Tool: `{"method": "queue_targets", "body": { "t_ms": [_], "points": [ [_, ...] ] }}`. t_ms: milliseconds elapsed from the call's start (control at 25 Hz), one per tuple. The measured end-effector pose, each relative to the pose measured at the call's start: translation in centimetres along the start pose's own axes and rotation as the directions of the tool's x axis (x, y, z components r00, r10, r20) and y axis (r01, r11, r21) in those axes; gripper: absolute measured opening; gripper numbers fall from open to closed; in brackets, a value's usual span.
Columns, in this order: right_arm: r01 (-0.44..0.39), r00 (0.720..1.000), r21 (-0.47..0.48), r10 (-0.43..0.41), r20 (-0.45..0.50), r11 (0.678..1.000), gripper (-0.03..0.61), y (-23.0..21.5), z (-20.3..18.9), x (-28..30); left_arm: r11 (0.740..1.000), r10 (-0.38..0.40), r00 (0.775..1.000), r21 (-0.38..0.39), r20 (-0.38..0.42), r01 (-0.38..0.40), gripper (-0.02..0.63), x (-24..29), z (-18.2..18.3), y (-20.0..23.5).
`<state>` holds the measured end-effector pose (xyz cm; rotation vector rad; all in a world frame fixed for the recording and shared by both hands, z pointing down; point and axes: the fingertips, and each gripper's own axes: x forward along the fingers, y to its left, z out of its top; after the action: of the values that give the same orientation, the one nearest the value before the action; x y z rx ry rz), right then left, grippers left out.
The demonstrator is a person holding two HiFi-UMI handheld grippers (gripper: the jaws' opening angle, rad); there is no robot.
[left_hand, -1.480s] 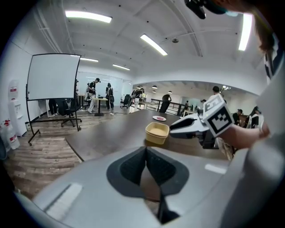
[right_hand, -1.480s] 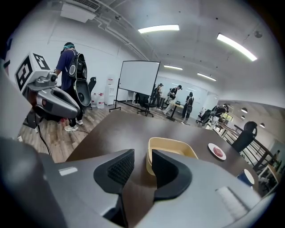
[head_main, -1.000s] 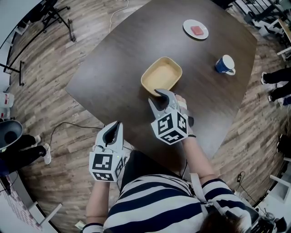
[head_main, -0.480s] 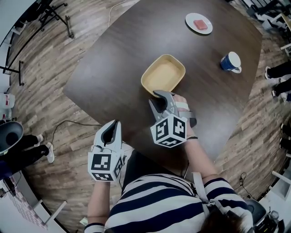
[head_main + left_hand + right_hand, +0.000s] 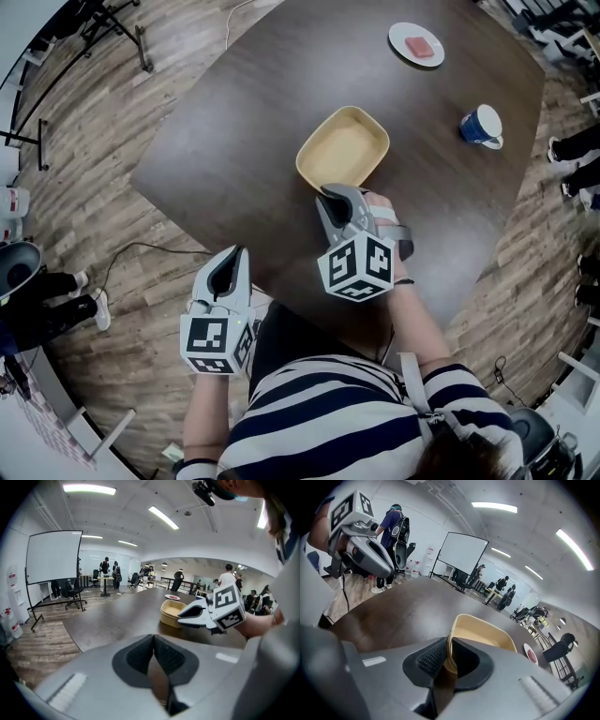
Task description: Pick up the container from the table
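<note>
Cream container (image 5: 343, 146) sits on the table (image 5: 234, 141); the right gripper (image 5: 335, 195), jaws just closing, pinches its six-o'clock rim, while the left gripper (image 5: 228, 267), at seven o'clock, has its jaws together, empty.

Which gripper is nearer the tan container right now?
Right. The right gripper has just closed its jaws on the near rim of the container; the left gripper is shut, back by the table edge.

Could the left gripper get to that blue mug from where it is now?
Probably not without a long stretch. The left gripper, jaws together, hangs at the table's near edge; the blue mug stands at its far right. The right gripper, its jaws just closed on the yellow container's rim, lies in between.
</note>
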<state>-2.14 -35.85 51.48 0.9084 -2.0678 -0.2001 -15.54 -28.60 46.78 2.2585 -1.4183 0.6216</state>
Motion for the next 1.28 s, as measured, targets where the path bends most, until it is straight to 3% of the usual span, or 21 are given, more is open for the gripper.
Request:
{"method": "queue_targets", "body": {
  "t_ms": [320,1280],
  "points": [
    [0.025,0.999,-0.011,-0.026,-0.047,1.000,0.034,1.2,0.9,-1.3,1.000,-0.003,1.000,0.000,0.027,0.003,0.000,-2.7,-0.5,2.2],
    [0.135,0.987,0.074,-0.127,-0.100,0.988,0.035,8.2,3.2,-13.4,0.993,-0.112,0.988,0.055,0.109,0.107,0.000,-10.0,0.0,2.4]
  ]
}}
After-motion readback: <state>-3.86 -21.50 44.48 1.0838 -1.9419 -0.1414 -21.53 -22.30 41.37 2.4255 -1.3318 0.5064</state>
